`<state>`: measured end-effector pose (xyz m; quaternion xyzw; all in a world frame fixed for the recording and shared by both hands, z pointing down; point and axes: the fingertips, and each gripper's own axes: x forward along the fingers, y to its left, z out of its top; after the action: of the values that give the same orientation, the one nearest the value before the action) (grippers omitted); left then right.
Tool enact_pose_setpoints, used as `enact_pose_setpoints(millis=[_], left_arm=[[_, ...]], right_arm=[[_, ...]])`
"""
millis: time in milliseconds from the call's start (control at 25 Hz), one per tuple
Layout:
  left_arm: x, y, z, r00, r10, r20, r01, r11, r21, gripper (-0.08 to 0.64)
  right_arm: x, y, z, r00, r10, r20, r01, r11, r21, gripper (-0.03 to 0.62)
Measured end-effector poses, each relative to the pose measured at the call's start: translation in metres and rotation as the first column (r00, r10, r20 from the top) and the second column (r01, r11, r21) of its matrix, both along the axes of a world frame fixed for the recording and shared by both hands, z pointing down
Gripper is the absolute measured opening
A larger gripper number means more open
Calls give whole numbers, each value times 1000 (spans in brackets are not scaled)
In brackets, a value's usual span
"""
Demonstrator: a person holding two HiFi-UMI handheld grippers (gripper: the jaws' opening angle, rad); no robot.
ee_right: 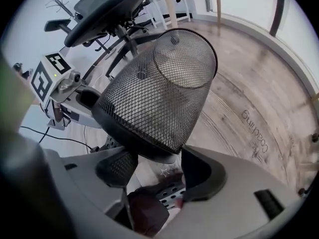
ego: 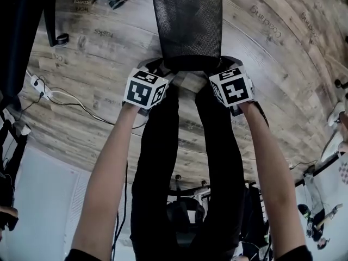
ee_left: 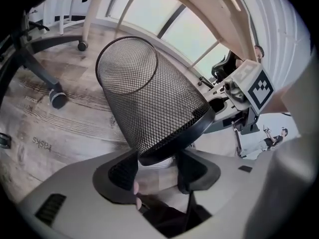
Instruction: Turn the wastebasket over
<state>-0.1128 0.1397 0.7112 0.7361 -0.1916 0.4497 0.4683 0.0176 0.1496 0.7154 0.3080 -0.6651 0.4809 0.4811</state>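
A black wire-mesh wastebasket (ego: 187,26) hangs off the wooden floor, tipped with its open mouth pointing away from me and down, and its solid base band toward me. My left gripper (ego: 159,72) is at the left side of the base and my right gripper (ego: 220,70) at the right side. In the left gripper view the base band (ee_left: 172,146) sits wedged between the jaws of the left gripper (ee_left: 157,169). The right gripper view shows the same band (ee_right: 144,146) filling the gap of the right gripper (ee_right: 154,169). Both jaws stand wide and pressed against it.
An office chair's base with castors (ego: 60,37) stands at the far left. A power strip with white cables (ego: 38,86) lies on the floor to the left. My legs in black trousers (ego: 185,145) are right below the basket. Another chair (ee_right: 104,4) stands behind.
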Motion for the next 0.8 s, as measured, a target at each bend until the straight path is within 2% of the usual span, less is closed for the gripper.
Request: enact_pose_setpoints(millis=[320,600,800], left_arm=[[-1,13,24,999,32,16,-32,999,15,258],[-2,24,36,999,-19,27,19,1000,-4,253],[-1,31,46,999,31,43,-30,999,-12,253]], right_arm=[[-1,14,26,1000,-13,-8,13,1000,-1,284],[-2,26,39,1000,-14,-12,14,1000,-8,282],[0,32,48,999,-37,-13,37,999,-17,282]])
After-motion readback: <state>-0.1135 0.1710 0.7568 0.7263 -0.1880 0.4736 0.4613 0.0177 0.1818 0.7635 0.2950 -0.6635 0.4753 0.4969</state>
